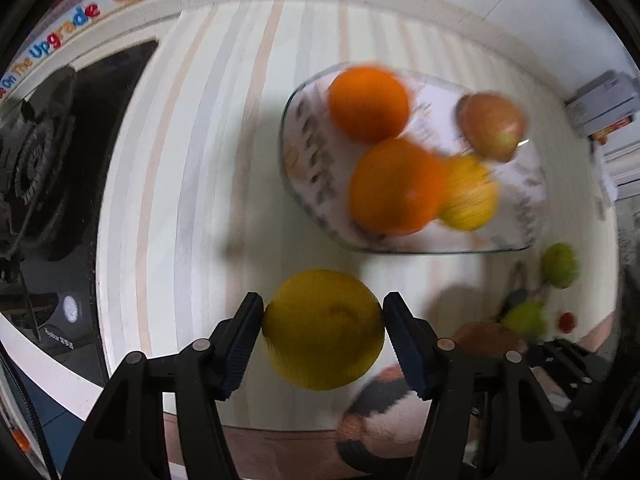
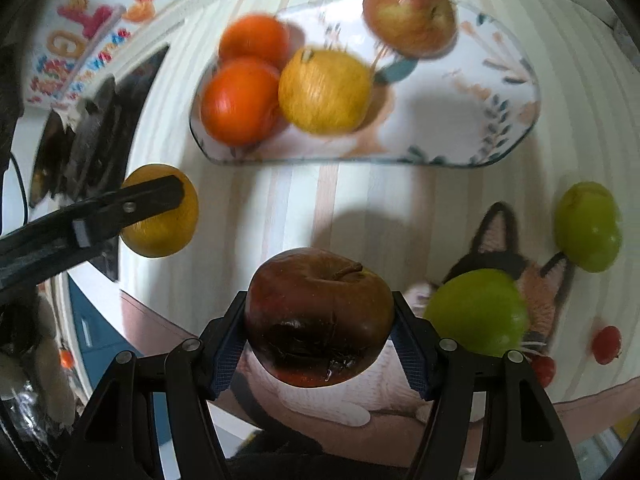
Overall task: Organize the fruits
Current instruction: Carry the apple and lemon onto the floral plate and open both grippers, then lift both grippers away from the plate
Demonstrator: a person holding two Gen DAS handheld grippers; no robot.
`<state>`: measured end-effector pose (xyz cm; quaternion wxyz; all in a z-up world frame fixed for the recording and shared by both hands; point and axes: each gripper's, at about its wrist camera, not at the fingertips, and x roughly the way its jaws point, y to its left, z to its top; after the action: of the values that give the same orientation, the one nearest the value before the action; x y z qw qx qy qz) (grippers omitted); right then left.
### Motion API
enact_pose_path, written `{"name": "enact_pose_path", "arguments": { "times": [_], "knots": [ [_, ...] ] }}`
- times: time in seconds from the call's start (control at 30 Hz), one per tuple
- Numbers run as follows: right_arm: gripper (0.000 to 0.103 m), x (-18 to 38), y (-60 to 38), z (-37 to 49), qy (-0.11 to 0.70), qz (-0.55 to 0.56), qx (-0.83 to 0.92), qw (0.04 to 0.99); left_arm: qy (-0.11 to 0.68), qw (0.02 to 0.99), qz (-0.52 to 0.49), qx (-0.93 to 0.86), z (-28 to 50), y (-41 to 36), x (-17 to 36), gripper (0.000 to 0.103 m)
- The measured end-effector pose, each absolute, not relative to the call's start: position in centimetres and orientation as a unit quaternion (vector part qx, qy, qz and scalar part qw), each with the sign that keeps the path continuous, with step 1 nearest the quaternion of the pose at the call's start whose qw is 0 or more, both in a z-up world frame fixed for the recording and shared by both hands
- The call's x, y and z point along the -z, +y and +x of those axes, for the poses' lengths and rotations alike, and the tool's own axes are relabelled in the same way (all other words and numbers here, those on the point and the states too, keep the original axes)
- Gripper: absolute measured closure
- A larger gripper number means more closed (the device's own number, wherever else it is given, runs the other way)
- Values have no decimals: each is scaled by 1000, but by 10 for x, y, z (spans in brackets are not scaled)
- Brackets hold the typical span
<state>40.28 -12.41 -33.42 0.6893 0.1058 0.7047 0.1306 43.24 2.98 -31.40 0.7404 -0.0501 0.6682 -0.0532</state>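
left gripper (image 1: 323, 330) clamped on a lemon (image 1: 323, 328), held over the striped table (image 1: 200, 160) | right gripper (image 2: 318, 326) squeezing a dark bruised apple (image 2: 318, 320) | two green apples (image 2: 476, 312) just right of it on the table | plate (image 2: 460, 120) further back with two oranges (image 2: 240, 100), another lemon (image 2: 324, 90) and a red apple (image 2: 410, 14)

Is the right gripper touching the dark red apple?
Touching. The right wrist view shows the right gripper with both pads pressed on the dark red apple's sides.
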Motion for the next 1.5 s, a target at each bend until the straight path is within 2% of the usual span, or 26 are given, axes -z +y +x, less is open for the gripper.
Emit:
{"name": "enact_pose_path", "arguments": {
  "times": [0.13, 0.3, 0.43, 0.63, 0.8, 0.83, 0.87, 0.9, 0.93, 1.03, 1.1, 1.17, 1.2, 1.5],
  "knots": [
    [34, 307, -153, 416, 680, 144, -120, 709, 641, 761, -62, 83, 451, 17, 267, 44],
    [34, 279, -193, 456, 647, 160, -88, 740, 621, 774, -56, 108, 510, -14, 234, 45],
    [34, 286, -212, 490, 646, 152, -62, 745, 622, 775, -34, 108, 548, -33, 239, 50],
    [33, 317, -214, 518, 672, 135, -51, 726, 647, 756, -15, 97, 593, -45, 271, 50],
    [33, 334, -219, 515, 686, 160, -48, 708, 661, 745, -4, 92, 597, -47, 287, 50],
    [32, 336, -220, 514, 689, 161, -44, 705, 664, 743, -1, 88, 595, -46, 289, 50],
    [21, 338, -221, 513, 691, 160, -44, 704, 665, 742, 0, 85, 594, -45, 289, 50],
    [15, 338, -222, 511, 690, 162, -45, 704, 666, 742, -3, 82, 592, -43, 289, 50],
    [10, 338, -223, 510, 688, 165, -45, 706, 666, 742, -5, 75, 589, -40, 289, 48],
    [10, 330, -228, 510, 681, 169, -51, 711, 666, 743, -17, 63, 581, -32, 290, 34],
    [10, 324, -227, 510, 679, 158, -45, 715, 662, 747, -19, 57, 573, -27, 289, 29],
    [10, 317, -224, 509, 678, 134, -37, 722, 659, 751, -15, 49, 564, -25, 287, 16],
    [10, 313, -222, 507, 678, 123, -34, 724, 656, 753, -14, 45, 557, -23, 285, 13],
    [7, 275, -211, 478, 651, 57, -17, 756, 632, 774, -5, 21, 506, -11, 266, 11]
  ]
}}
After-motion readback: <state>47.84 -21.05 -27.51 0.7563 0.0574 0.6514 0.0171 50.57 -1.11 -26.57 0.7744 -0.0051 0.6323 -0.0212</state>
